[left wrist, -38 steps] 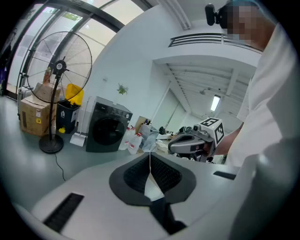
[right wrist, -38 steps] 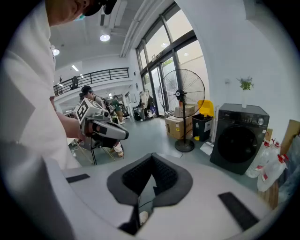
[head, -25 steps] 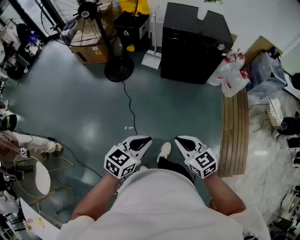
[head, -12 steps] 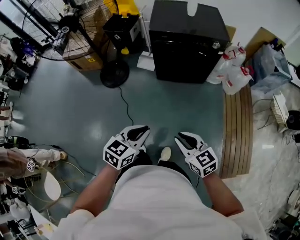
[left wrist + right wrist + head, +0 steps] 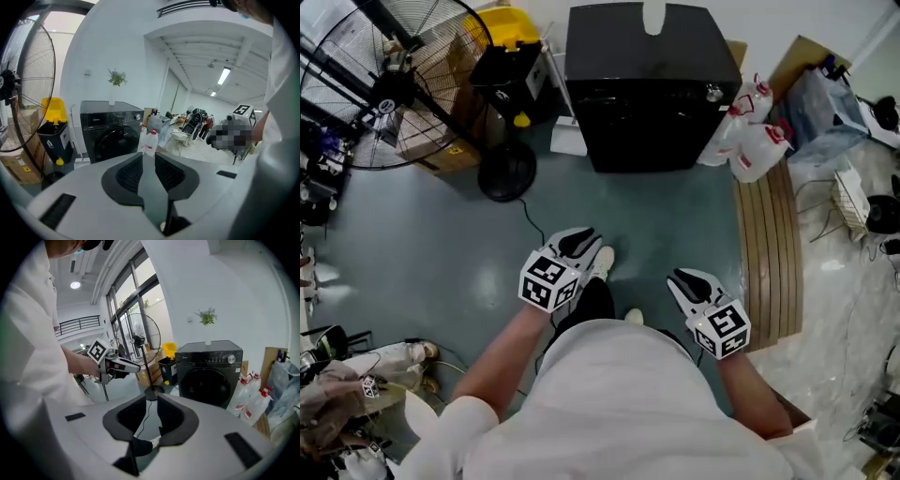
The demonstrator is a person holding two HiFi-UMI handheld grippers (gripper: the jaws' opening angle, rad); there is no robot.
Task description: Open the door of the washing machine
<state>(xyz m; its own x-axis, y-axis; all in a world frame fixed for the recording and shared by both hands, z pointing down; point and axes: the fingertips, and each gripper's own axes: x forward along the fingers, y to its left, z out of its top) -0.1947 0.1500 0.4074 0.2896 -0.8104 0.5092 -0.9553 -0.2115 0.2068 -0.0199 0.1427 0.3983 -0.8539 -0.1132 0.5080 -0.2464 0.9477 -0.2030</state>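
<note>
Both pairs of jaws are slightly spread and hold nothing. Your left gripper (image 5: 581, 239) shows only bare floor through its gap, and your right gripper (image 5: 684, 278) shows floor, a shoe tip and a length of cable (image 5: 143, 416).

Ahead of both pairs, and well apart from them, stands the washing machine (image 5: 647, 94). Its round door (image 5: 208, 385) looks shut. I judge you are in the approach, with the opening itself not yet begun. The next move calls for closing the stretch of floor, then bringing one pair of jaws to the door's edge or catch. No view shows clearly where that catch sits, so look for it as you near the machine.

The head view gives the machine's top and the floor between it and the jaws, but hardly any of the door. The two gripper views show the front face: the door and the knob (image 5: 230, 358) above it. The right gripper view also takes in your left gripper, held out to its left. The left gripper view shows white jugs (image 5: 149, 140) just right of the machine.
</note>
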